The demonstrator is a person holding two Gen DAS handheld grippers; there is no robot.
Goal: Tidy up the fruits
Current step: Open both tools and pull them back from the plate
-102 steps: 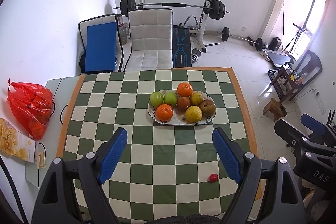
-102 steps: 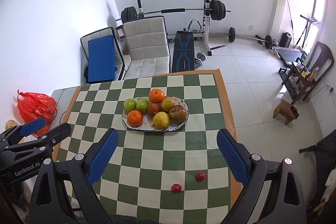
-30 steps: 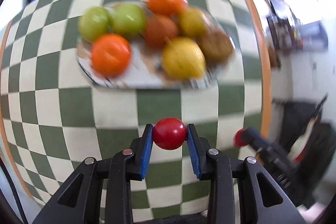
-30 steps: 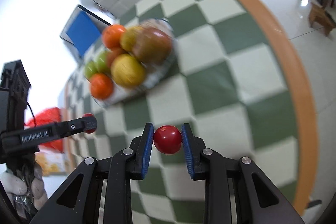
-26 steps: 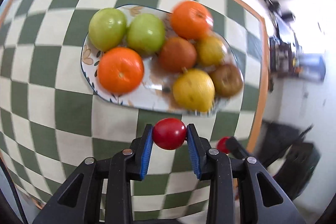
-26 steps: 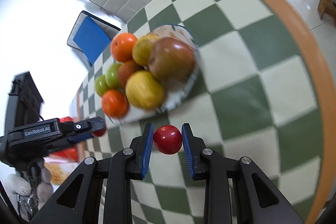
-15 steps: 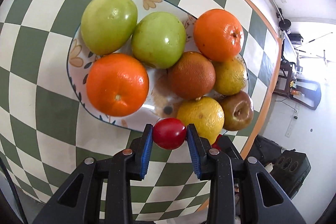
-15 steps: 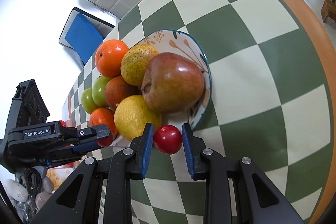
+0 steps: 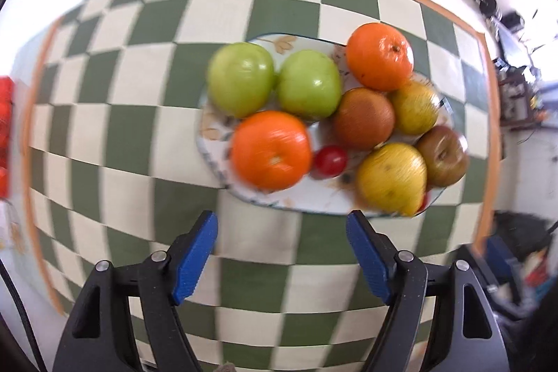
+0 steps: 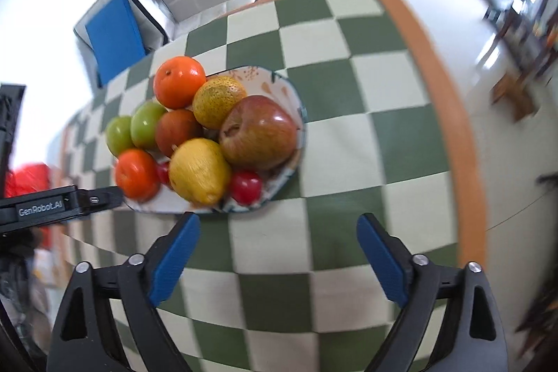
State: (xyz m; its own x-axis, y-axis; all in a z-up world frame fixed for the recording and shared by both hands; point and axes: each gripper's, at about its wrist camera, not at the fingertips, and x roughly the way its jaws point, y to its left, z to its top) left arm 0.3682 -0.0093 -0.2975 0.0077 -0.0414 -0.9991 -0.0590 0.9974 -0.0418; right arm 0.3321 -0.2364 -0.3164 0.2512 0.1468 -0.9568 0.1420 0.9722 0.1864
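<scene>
Both grippers hover over the near edge of the fruit plate [image 9: 315, 203], tilted down at the checkered tablecloth [image 9: 139, 135].

Left gripper [image 9: 281, 251]: jaws spread wide, nothing between the blue pads [image 9: 195, 255]. One cherry tomato [image 9: 330, 159] sits on the plate just ahead of it, wedged between the front orange [image 9: 271, 149] and the yellow pear-like fruit [image 9: 391, 177], touching the orange.

Right gripper [image 10: 277, 255]: jaws also wide apart, empty. Second cherry tomato [image 10: 245, 186] lies at the plate's near rim, tucked against the yellow fruit [image 10: 199, 170] and under the big red apple [image 10: 258, 131].

Rest of the plate: two green apples [image 9: 275, 82] at back left, another orange [image 9: 380, 56] at back, a brownish-red fruit [image 9: 363, 119] in the middle, and a yellow-green citrus [image 9: 414, 108] beside it. Left view is motion-blurred, so the fine detail is soft.

In the right view the left gripper's black body [image 10: 52, 204], labelled GenRobot.AI, reaches in from the left edge, tip close to the plate's left end.
</scene>
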